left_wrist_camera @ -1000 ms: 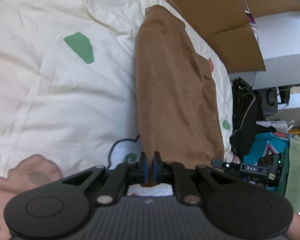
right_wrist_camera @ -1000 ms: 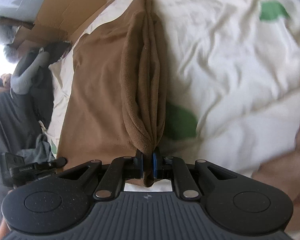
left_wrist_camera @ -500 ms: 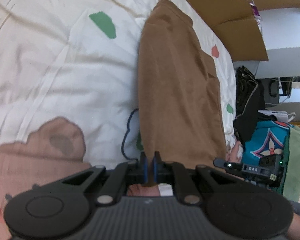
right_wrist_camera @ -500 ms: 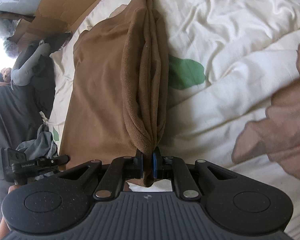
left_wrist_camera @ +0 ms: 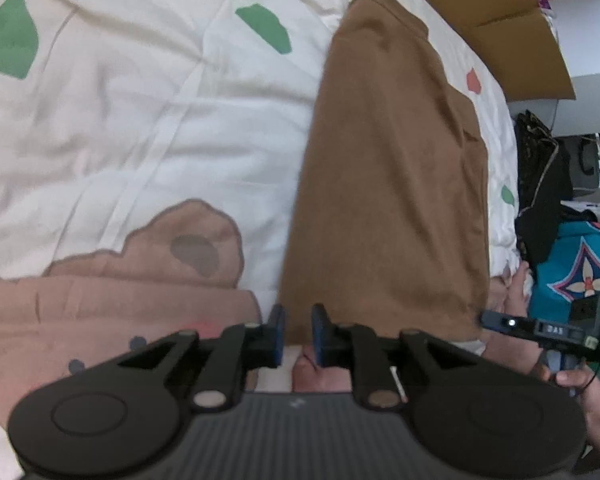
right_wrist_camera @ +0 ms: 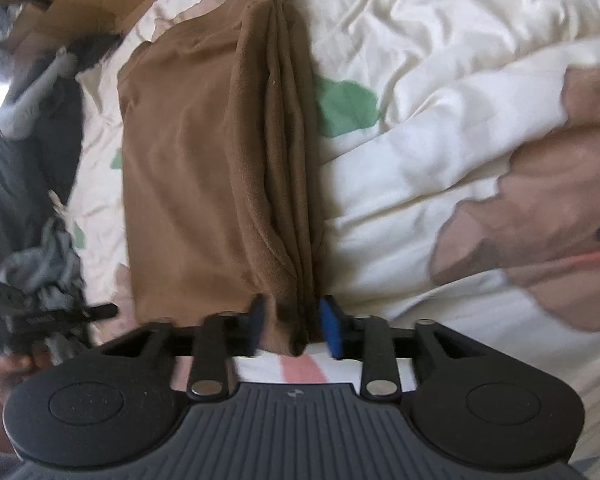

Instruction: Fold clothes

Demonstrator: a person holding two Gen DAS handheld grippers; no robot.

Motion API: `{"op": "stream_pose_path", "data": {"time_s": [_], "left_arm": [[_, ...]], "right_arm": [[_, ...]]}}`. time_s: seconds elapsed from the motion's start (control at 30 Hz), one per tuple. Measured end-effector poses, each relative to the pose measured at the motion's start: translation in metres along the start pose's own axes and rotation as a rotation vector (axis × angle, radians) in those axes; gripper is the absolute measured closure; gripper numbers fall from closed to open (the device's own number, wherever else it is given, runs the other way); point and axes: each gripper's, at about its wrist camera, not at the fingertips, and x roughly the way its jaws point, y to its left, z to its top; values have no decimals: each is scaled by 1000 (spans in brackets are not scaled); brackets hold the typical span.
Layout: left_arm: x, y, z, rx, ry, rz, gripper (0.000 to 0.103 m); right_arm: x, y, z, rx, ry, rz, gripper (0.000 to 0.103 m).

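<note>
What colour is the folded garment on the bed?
Brown garment; the right wrist view shows it best.

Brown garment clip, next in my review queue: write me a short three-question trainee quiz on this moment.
1. True or false: the brown garment lies on a cream bedspread.
2. In the right wrist view, the stacked fold edges run along the garment's: A) left B) right?
3. What lies between the pads of the left gripper and right gripper?

Key: 1 true. 2 B. 3 the garment's near edge; both jaws are opening.

Bright, soft daylight; both fisheye views bend and darken at the corners, with slight motion blur.
</note>
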Motion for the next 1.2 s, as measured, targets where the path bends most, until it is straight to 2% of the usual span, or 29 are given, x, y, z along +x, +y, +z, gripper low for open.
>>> {"op": "stream_pose_path", "data": {"time_s": [0.23,0.43,0.53,0.67,0.9,0.97,1.2], "left_arm": [[-4,-14,25,28,-62,-2,89],[3,-29,46,68,-118,-3,89],[9,-34,57,68,-145,-8,88],[17,-41,75,62,-181,-9,77],[26,-59,97,144,-219,19,77],[28,-61,101,151,-224,15,77],[33,-77,110,177,-252,-11,77]], "right_arm": [[-21,15,25,-112,-82,-49,59],[-6,38,47,-201,-116,-68,59],[1,44,58,-217,-154,-107,58],[16,50,68,-251,-163,-139,57],[23,23,73,-159,-192,-212,57],[21,20,73,-123,-195,-193,57],[5,42,83,-140,-253,-145,57]]}}
